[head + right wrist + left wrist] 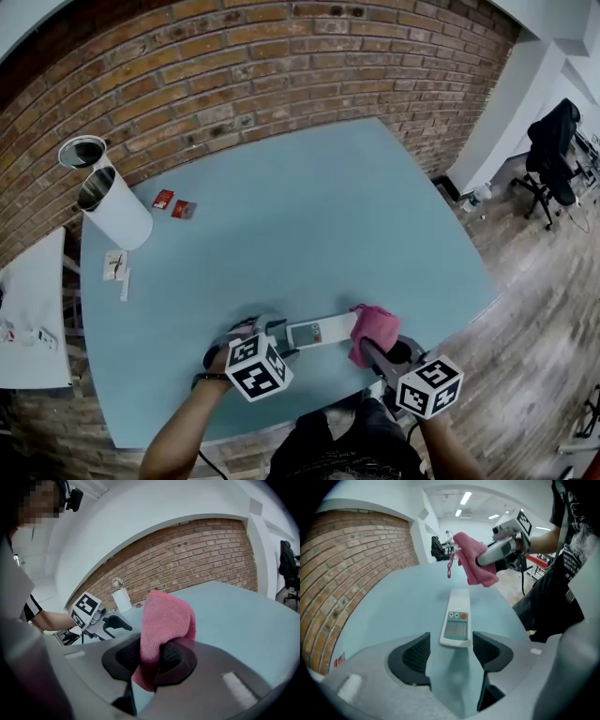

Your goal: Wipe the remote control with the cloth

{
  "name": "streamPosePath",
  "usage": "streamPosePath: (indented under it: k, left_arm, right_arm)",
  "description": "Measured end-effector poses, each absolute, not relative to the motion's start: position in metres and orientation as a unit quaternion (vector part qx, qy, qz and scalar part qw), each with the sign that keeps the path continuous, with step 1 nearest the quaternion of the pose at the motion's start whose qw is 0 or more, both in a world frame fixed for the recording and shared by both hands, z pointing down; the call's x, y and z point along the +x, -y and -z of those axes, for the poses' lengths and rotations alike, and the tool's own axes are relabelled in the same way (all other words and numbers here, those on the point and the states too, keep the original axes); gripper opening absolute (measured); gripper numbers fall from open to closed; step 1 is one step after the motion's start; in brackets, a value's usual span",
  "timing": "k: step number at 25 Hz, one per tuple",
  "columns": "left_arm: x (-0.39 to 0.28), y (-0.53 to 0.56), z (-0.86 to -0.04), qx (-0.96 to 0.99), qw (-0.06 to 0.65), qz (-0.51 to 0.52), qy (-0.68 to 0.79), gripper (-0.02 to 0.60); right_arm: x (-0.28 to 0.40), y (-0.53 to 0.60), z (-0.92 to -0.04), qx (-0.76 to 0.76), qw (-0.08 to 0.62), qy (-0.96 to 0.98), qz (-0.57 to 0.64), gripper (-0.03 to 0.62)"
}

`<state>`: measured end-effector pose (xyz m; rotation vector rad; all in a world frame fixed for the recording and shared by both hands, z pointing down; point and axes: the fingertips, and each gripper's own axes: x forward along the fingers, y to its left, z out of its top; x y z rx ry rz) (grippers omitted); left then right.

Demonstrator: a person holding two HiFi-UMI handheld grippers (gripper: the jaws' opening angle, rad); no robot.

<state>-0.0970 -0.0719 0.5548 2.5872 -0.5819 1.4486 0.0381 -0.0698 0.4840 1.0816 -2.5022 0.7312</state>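
Left gripper [451, 643] released, jaws apart round the near end of the remote control [457, 613], pads not pressing. Right gripper [151, 652] clenched on pink cloth [166, 616]. Remote flat on blue table [300, 206], near person's edge. Cloth at its far end, seemingly lifted clear. White cylinder [114, 208] well apart, far left.

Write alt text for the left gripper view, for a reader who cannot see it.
A white remote control lies on a blue table, its near end between the tips of the open left claw, ungripped. Beyond it, the right claw holds a pink cloth above the table; a brick wall stands at left.
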Motion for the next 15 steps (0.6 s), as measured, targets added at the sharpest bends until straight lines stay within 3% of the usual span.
streamPosePath:
  k: [7, 8, 10, 15]
  left_arm:
    - [-0.094, 0.049, -0.481, 0.884, 0.115, -0.285, 0.353, 0.267]
    - [-0.097, 0.047, -0.470, 0.878, 0.111, -0.260, 0.386, 0.231]
    - [-0.104, 0.041, -0.452, 0.861, 0.108, -0.210, 0.451, 0.004]
    - [-0.087, 0.015, -0.431, 0.830, 0.126, -0.147, 0.523, 0.002]
  right_arm:
    - [0.029, 0.061, -0.473, 0.368, 0.166, 0.887, -0.226, 0.067]
    - [0.027, 0.058, -0.471, 0.362, 0.170, 0.891, -0.216, 0.067]
    - [0.024, 0.050, -0.467, 0.348, 0.177, 0.900, -0.195, 0.067]
    - [0.025, 0.026, -0.451, 0.330, 0.163, 0.914, -0.172, 0.067]
